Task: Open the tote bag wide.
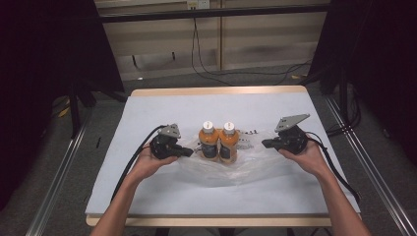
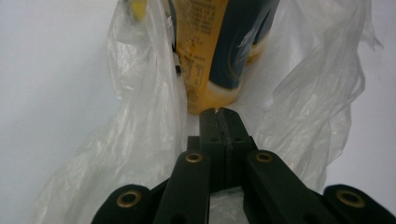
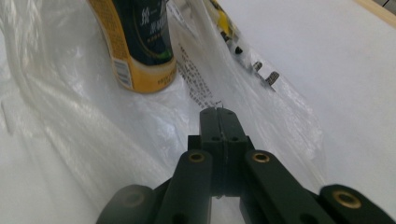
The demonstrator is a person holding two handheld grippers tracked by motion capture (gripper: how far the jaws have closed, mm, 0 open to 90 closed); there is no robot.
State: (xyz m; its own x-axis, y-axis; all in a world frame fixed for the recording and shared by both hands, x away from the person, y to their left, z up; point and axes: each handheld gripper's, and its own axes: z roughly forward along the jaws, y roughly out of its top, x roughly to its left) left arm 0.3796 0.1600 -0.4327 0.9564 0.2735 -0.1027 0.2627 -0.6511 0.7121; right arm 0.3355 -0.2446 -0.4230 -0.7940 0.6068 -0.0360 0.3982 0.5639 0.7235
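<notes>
Standing upright inside a clear plastic bag (image 1: 231, 167) at mid-counter (image 1: 147, 196), two orange juice bottles (image 1: 219, 141) are flanked by both tools. Left hand-held gripper (image 2: 218, 112) is clenched, apparently pinching bag film just beside a bottle base; right hand-held gripper (image 3: 218, 111) is clenched on the film's edge likewise. Risk: if the film is lifted unevenly, the bottles could be tipped against each other or toppled. Thin film could be slipped from the jaws or torn.

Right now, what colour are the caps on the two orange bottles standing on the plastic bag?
White caps on both orange bottles; the high view shows them best.
</notes>
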